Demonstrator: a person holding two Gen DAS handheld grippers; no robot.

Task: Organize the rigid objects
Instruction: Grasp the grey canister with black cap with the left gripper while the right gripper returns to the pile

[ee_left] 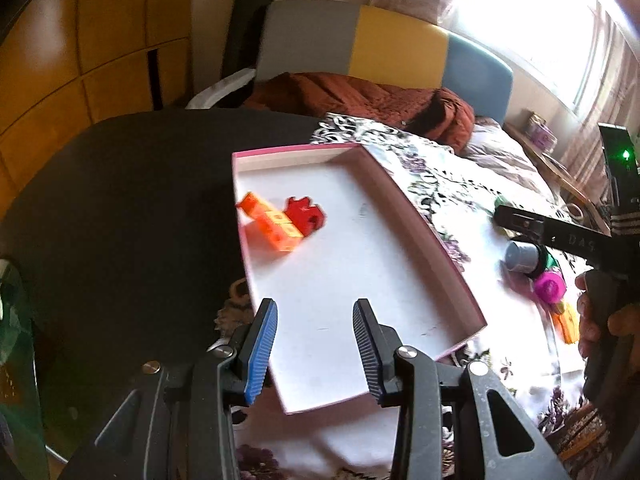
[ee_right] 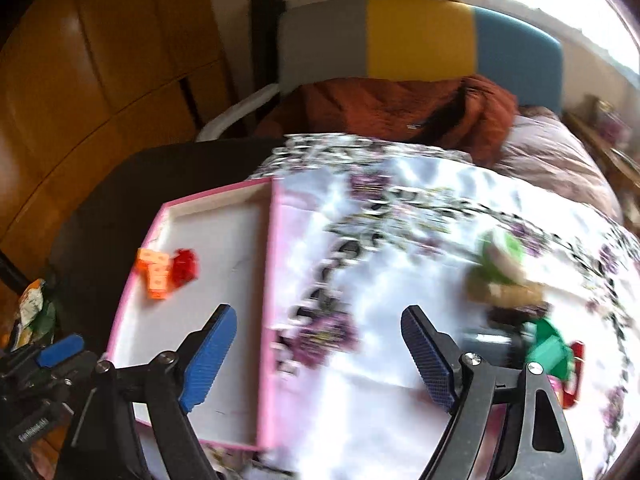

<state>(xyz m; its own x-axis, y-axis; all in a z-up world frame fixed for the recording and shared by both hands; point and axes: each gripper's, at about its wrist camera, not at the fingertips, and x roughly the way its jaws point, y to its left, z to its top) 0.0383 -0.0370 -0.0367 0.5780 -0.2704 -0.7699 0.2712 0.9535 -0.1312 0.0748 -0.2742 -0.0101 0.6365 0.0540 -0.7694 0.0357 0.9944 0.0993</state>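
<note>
We are holding the left gripper (ee_left: pixel 316 344) empty, jaws wide, over the pink tray (ee_left: pixel 424 216); orange blocks (ee_left: pixel 272 226) and red block (ee_left: pixel 305 216) sit at its 10 o'clock. Right gripper (ee_right: pixel 320 356), jaws wide, empty. Risk: motion blur hiding the loose pieces (ee_right: pixel 548 350) at 3 o'clock, causing a misgrasp.

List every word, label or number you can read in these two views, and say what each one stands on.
"D A S": pale letters on the black body of the right tongs, seen from the left wrist view; anything further is cut off.
Small white lettering on the black gear at the lower left of the right wrist view: too small and blurred to read.
Marks on the orange blocks in the pink box: blurred, not readable.
</note>
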